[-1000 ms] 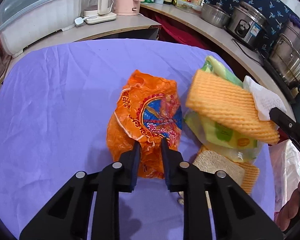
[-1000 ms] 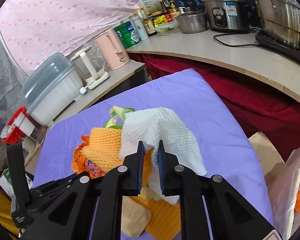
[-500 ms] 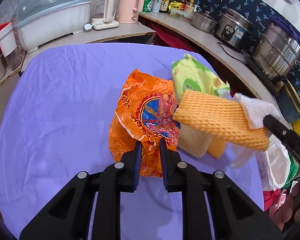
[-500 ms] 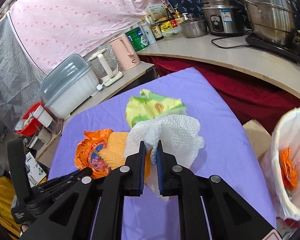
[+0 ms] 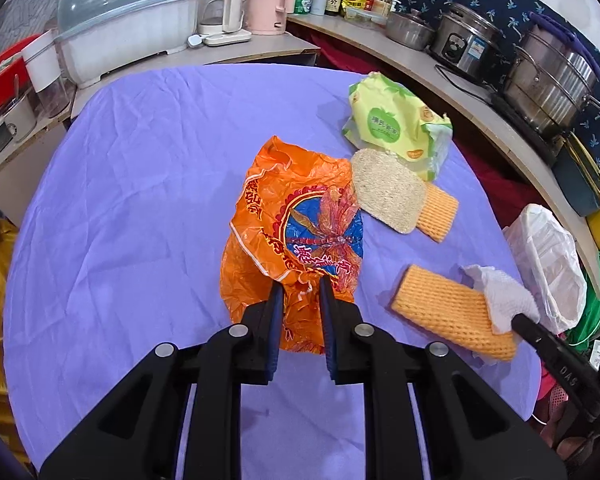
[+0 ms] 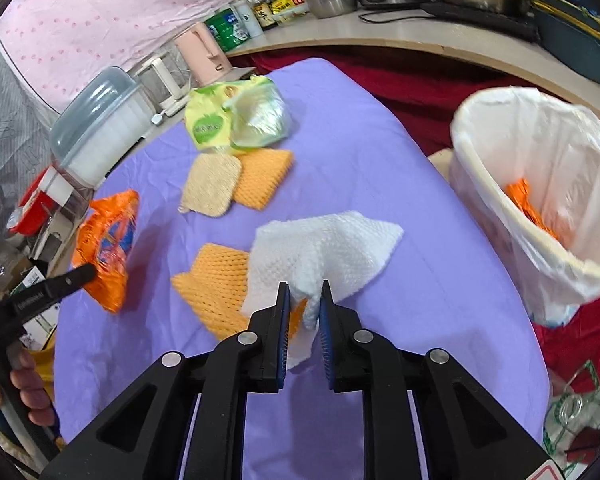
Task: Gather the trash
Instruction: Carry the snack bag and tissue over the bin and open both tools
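The right gripper (image 6: 305, 300) is clamped on a white paper towel (image 6: 332, 248) and an orange foam net (image 6: 212, 288), lower centre; the left gripper (image 5: 299, 292) pinches the crinkled orange plastic bag (image 5: 296, 232); the white-lined bin (image 6: 540, 200), at right, holds one orange scrap, so most trash remains.

1. A crinkled orange plastic bag (image 5: 296, 236) is printed with a blue-and-red dragonfly emblem.
2. A white dimpled paper towel (image 6: 328, 248) is seen.
3. A lilac tablecloth (image 5: 140, 184) is shown plain.
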Action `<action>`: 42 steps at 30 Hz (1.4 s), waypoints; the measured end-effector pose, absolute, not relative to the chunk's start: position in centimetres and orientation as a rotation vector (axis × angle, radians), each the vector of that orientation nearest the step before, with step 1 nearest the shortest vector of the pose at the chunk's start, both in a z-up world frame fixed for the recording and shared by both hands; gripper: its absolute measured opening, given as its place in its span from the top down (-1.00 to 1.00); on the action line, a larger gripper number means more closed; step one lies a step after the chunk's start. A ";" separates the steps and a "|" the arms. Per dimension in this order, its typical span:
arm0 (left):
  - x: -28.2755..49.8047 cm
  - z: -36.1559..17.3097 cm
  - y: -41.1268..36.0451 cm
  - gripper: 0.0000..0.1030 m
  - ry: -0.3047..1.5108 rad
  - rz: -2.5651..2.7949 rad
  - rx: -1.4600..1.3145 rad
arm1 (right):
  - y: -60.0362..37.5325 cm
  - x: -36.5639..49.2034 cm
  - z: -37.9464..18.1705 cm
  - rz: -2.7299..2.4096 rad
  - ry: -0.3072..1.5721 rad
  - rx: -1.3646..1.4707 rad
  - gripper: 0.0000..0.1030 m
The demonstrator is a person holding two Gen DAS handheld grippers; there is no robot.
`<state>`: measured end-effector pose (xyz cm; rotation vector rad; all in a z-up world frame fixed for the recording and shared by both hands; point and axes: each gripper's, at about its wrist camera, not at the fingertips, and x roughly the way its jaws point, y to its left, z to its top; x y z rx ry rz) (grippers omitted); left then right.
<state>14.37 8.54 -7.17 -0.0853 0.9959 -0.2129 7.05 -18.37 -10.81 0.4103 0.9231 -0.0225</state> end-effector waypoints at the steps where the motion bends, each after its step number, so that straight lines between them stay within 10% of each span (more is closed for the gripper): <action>1: 14.1 -7.0 8.3 0.67 0.992 -0.221 -0.083 | -18.6 6.7 -11.0 -0.027 0.926 0.412 0.69; 5: 13.0 -5.8 5.9 0.67 0.974 -0.276 -0.062 | -19.4 6.0 -10.7 -0.034 0.913 0.433 0.69; 9: 12.1 -5.3 3.2 0.67 0.970 -0.339 -0.040 | -20.2 5.5 -9.7 -0.057 0.873 0.446 0.19; 19: 10.1 -8.6 -1.7 0.67 1.044 -0.402 0.056 | -20.2 5.3 -10.3 -0.026 0.903 0.428 0.89; 42: 10.7 -4.6 -3.8 0.67 0.960 -0.417 0.064 | -28.4 3.5 -1.9 -0.138 0.642 0.483 0.91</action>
